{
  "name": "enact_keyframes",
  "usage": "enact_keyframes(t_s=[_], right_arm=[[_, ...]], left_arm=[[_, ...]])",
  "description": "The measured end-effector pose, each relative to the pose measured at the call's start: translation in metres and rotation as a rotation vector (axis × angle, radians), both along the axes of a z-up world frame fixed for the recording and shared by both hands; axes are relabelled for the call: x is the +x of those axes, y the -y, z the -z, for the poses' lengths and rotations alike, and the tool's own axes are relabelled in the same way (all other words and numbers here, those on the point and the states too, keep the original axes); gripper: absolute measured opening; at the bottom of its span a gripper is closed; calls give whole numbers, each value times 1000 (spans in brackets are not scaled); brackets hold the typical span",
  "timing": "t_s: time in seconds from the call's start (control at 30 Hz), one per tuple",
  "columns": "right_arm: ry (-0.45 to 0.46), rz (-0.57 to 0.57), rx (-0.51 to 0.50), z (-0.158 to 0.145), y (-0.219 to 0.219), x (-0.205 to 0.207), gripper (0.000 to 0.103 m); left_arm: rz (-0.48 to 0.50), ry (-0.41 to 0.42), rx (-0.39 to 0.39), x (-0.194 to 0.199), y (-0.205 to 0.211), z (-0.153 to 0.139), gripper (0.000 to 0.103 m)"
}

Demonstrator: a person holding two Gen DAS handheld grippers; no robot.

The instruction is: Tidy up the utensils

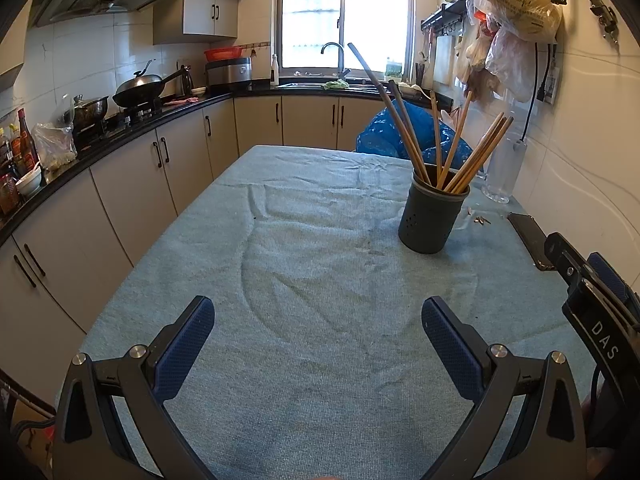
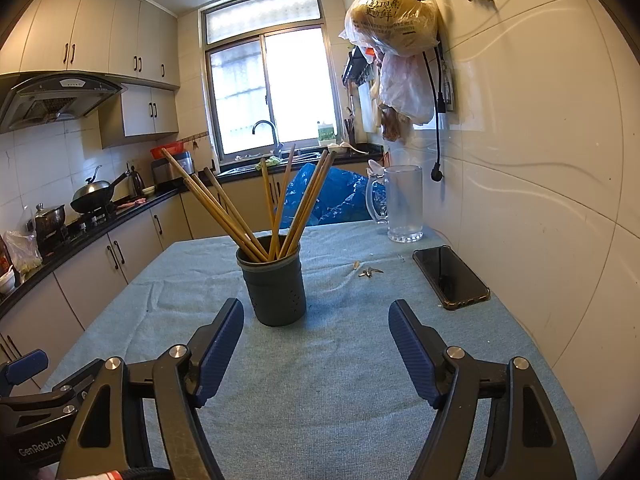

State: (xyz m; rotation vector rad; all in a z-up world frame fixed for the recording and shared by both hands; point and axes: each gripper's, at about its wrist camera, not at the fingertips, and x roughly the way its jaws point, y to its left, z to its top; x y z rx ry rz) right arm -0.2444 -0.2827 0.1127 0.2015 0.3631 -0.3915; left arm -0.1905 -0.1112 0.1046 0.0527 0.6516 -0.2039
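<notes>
A dark grey utensil holder (image 1: 433,216) stands upright on the table, right of centre in the left wrist view, and also shows in the right wrist view (image 2: 276,285). Several wooden chopsticks (image 1: 452,148) stand in it, fanned out; they also show in the right wrist view (image 2: 280,200). My left gripper (image 1: 318,326) is open and empty, low over the cloth, short of the holder. My right gripper (image 2: 316,326) is open and empty, just in front of the holder. The right gripper's body shows at the right edge of the left wrist view (image 1: 592,280).
The table is covered by a light blue cloth (image 1: 304,280). A black phone (image 2: 450,276), small keys (image 2: 370,271) and a clear glass jug (image 2: 402,204) lie near the right wall. A blue plastic bag (image 2: 336,196) sits behind the table. Kitchen counters run along the left.
</notes>
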Motion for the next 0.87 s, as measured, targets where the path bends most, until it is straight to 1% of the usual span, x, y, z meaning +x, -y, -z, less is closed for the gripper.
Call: enact_keyframes(t_s=[0.4,0.87], right_arm=[[-4,-7,-6,1,-2,0,80],[-31,-21,-12,5,-8,3,81]], left_arm=[[-1,-2,0,1,-1,0,103],[-4,-5,-4,3,-3,5,103]])
